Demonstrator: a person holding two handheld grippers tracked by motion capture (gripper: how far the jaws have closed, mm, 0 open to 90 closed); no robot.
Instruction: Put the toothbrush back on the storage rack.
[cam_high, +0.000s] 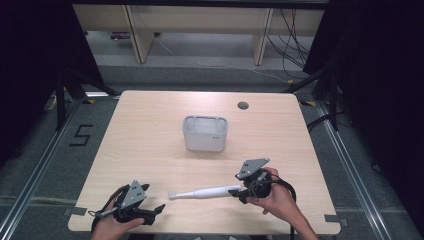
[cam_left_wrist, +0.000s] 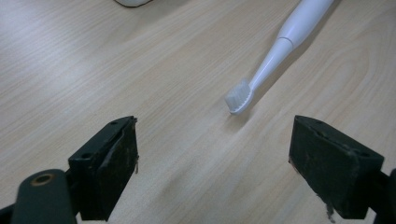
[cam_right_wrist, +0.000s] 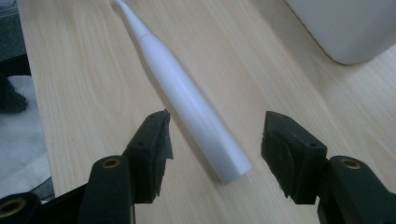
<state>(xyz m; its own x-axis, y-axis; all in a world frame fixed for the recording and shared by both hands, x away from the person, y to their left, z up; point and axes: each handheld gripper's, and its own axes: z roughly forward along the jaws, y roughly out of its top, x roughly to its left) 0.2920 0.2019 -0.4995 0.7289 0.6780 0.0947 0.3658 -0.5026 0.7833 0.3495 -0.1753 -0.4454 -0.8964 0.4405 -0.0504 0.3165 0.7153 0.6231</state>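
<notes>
Wooden table (cam_high: 150, 150), slim white toothbrush (cam_high: 205, 192), perhaps electric.

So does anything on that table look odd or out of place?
Mildly: the white electric toothbrush lies flat on the table rather than standing in the grey container. The right tool is open around its handle end. No spill or damage shows.

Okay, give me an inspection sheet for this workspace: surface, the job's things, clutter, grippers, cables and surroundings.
Surface: light wooden table, with a round cable port near the far edge.
Job's things: white electric toothbrush lying flat, bristle head toward the left; white bin upright at the middle.
Clutter: nothing seen.
Grippers: left hand-held gripper open, short of the bristles; right hand-held gripper open, jaws either side of the handle end, not closed on it.
Cables: black cable trailing from the right one.
Surroundings: grey floor, black curtains, wooden furniture beyond.
</notes>
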